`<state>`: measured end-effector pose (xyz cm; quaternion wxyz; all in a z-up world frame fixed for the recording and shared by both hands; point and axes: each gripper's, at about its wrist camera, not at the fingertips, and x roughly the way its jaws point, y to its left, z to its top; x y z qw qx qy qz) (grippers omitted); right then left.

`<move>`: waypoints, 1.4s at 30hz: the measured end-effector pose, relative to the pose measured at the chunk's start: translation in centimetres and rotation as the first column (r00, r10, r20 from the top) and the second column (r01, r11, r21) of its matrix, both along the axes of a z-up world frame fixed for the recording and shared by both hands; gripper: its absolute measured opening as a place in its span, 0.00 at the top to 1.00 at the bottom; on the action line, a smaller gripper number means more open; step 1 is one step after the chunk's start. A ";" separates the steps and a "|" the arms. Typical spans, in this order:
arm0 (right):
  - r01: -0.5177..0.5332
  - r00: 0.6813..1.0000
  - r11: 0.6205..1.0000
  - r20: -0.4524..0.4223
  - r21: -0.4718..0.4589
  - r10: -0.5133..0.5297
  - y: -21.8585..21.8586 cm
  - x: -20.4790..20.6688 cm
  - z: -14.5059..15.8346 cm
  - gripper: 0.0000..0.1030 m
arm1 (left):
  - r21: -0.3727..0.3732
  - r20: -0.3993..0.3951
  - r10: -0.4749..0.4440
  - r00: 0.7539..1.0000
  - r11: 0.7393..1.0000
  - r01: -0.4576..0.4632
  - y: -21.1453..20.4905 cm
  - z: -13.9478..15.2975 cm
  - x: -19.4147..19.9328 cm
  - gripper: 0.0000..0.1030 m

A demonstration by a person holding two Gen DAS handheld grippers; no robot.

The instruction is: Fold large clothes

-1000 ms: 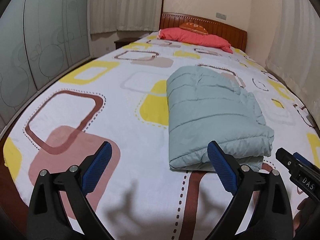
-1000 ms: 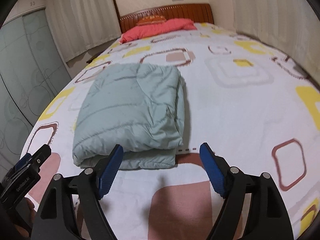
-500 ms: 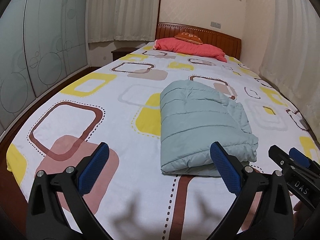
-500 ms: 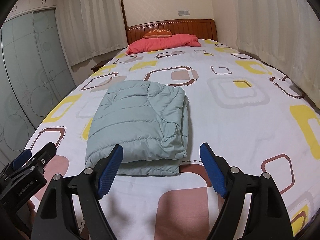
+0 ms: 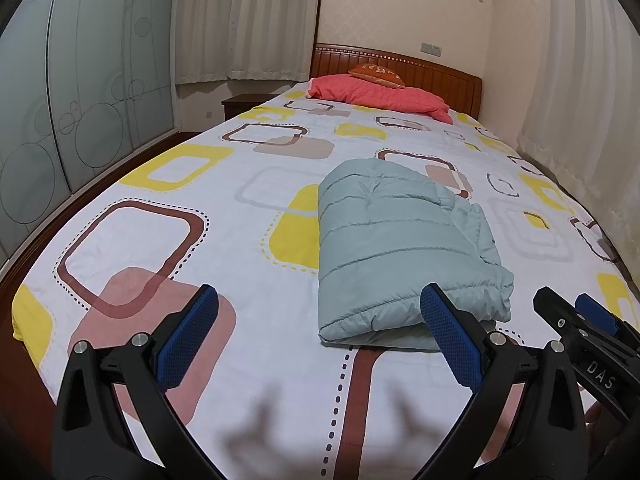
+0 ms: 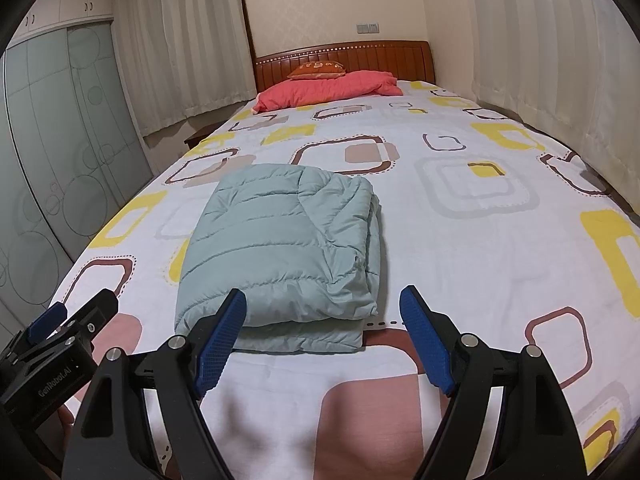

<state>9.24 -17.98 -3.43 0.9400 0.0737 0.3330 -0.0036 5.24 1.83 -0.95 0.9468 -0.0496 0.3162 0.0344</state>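
Note:
A pale green padded jacket [image 5: 400, 248] lies folded into a thick rectangular bundle on the patterned bed sheet [image 5: 224, 200]; it also shows in the right wrist view [image 6: 288, 248]. My left gripper [image 5: 320, 332] is open and empty, held above the sheet just short of the bundle's near left corner. My right gripper [image 6: 324, 336] is open and empty, just short of the bundle's near edge. Each gripper shows at the edge of the other's view: the right one [image 5: 580, 332], the left one [image 6: 68, 328].
A red pillow [image 5: 380, 96] and an orange cushion [image 5: 376, 72] lie by the wooden headboard [image 5: 440, 76]. Frosted wardrobe doors [image 5: 60, 100] run along the left, curtains [image 6: 540, 60] along the right. A dark nightstand [image 5: 240, 104] stands at the far left.
Both grippers have drawn back and risen from the folded jacket, so more of the room shows. The jacket has not moved. Both stay open.

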 end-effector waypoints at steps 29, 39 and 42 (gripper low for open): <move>-0.007 1.000 1.000 0.020 -0.005 0.007 0.7 -0.3 0.3 0.24 | 0.002 -0.002 -0.007 1.000 1.000 0.007 -0.6 -0.2 -0.3 0.02; -0.008 1.000 1.000 0.027 -0.009 0.008 0.8 -0.5 0.7 0.24 | 0.011 0.007 -0.003 1.000 1.000 0.003 -0.8 0.0 -0.7 0.02; -0.008 1.000 1.000 0.031 -0.010 0.008 0.9 -0.7 0.9 0.24 | 0.011 0.015 -0.007 1.000 1.000 0.007 -0.8 0.3 -0.8 0.02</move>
